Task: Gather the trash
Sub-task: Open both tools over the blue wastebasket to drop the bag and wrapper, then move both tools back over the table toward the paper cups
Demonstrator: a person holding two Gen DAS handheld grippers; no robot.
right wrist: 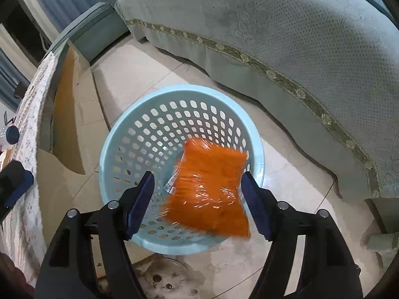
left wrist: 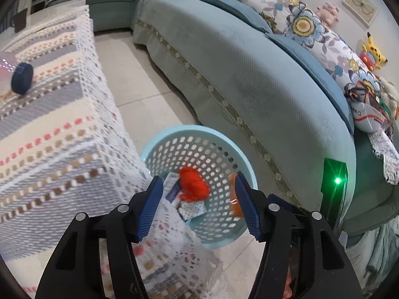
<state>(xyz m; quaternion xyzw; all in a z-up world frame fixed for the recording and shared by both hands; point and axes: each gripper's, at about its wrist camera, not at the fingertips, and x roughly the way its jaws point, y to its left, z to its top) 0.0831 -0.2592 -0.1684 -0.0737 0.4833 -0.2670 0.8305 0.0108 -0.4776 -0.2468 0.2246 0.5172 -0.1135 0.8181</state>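
Observation:
A light blue perforated basket (right wrist: 129, 134) stands on the tiled floor between the sofa and the covered table; it also shows in the left wrist view (left wrist: 199, 130). My right gripper (right wrist: 199, 199) is open above it. A blurred orange plastic packet (right wrist: 209, 189) is loose between its fingers, over the basket mouth, touching neither pad. In the left wrist view the basket holds a crumpled orange wrapper (left wrist: 193, 183), a dotted paper scrap (left wrist: 192, 209) and a blue-striped packet (left wrist: 173, 190). My left gripper (left wrist: 197, 206) is open and empty above the table corner and basket.
A table with a patterned lace cloth (left wrist: 49, 124) fills the left, with a dark blue bottle cap (left wrist: 22, 78) on it. A teal sofa (left wrist: 249, 79) with floral cushions and plush toys runs along the right. A green-lit device (left wrist: 334, 186) stands by the sofa.

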